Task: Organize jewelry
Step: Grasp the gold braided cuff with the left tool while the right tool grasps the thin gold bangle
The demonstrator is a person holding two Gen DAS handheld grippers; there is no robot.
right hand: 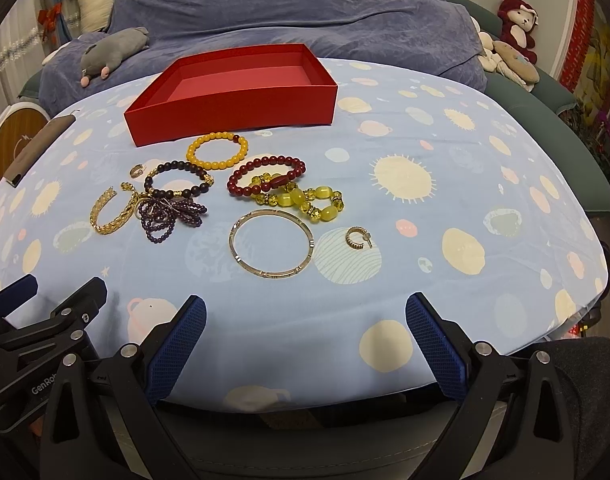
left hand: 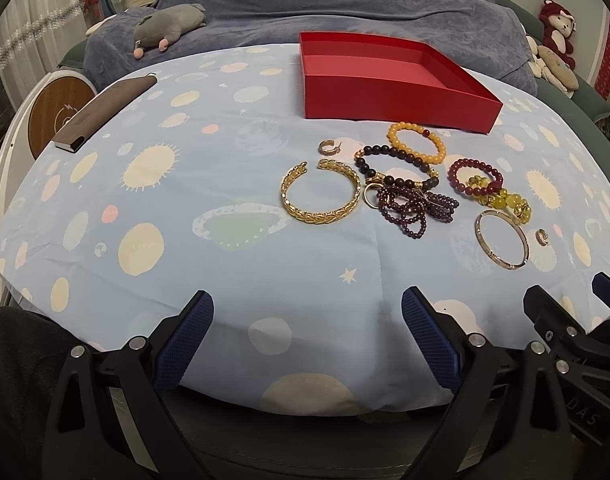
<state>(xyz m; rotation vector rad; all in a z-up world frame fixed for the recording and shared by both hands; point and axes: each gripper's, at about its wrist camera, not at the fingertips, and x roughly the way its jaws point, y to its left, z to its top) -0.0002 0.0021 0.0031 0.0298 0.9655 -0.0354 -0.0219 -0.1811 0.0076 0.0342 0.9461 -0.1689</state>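
Note:
An empty red box (left hand: 389, 100) (right hand: 233, 114) stands at the back of the blue patterned cloth. In front of it lie a gold leaf cuff (left hand: 320, 194) (right hand: 113, 210), an orange bead bracelet (left hand: 417, 142) (right hand: 217, 151), a dark bead bracelet (left hand: 397, 166) (right hand: 179, 180), a purple bead tangle (left hand: 415, 206) (right hand: 171, 216), a red bead bracelet (left hand: 476, 178) (right hand: 267, 176), a yellow glass bracelet (right hand: 305, 200), a thin bangle (left hand: 502, 245) (right hand: 271, 243) and two small hoop earrings (left hand: 330, 147) (right hand: 358, 237). My left gripper (left hand: 307, 324) and right gripper (right hand: 305, 328) hover open at the near edge, holding nothing.
A brown case (left hand: 105, 110) lies at the cloth's left edge. A grey plush (left hand: 169, 26) and a blue blanket (right hand: 305, 8) lie behind the table; a red plush monkey (right hand: 519, 26) sits at the right. Bare cloth spreads to the left and right of the jewelry.

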